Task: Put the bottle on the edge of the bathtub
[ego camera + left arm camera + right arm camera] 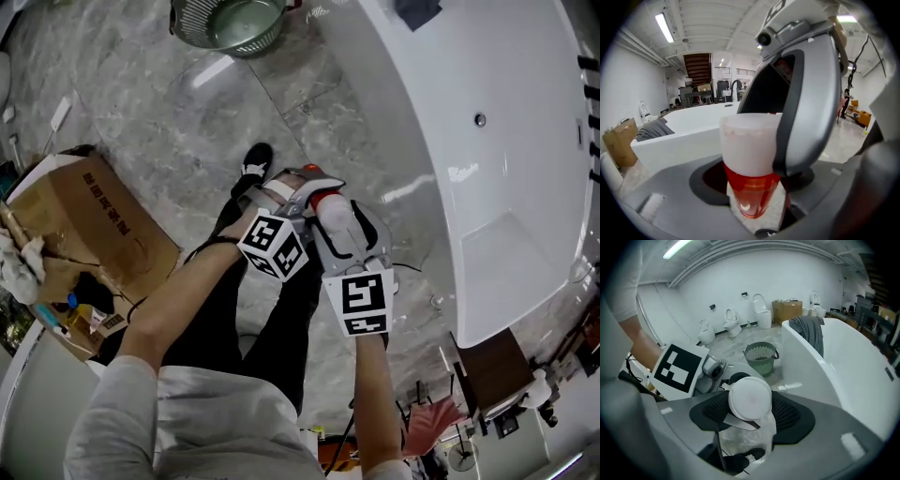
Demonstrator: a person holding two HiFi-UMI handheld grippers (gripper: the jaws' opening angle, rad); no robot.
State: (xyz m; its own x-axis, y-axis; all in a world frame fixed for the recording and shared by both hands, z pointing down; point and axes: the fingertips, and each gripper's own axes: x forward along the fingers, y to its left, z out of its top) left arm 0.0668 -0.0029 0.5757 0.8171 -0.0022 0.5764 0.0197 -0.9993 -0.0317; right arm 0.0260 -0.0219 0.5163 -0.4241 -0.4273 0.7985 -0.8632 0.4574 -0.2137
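Left gripper view: left tongs clamp the clear red bottle with frosted white cap, apart from the white bathtub. The right tongs gape round its cap; a mistimed handover could drop it.

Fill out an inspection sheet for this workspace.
surface: grey marble floor.
job's things: bottle, white cap, red liquid, held in the air, not yet on the tub.
clutter: green basket; open box; grey towel draped over the tub's edge.
grippers: left gripper shut on the bottle; right gripper open, the cap between its jaws.
cables: thin black cable on the floor beside the tub.
surroundings: toilets along the far wall.
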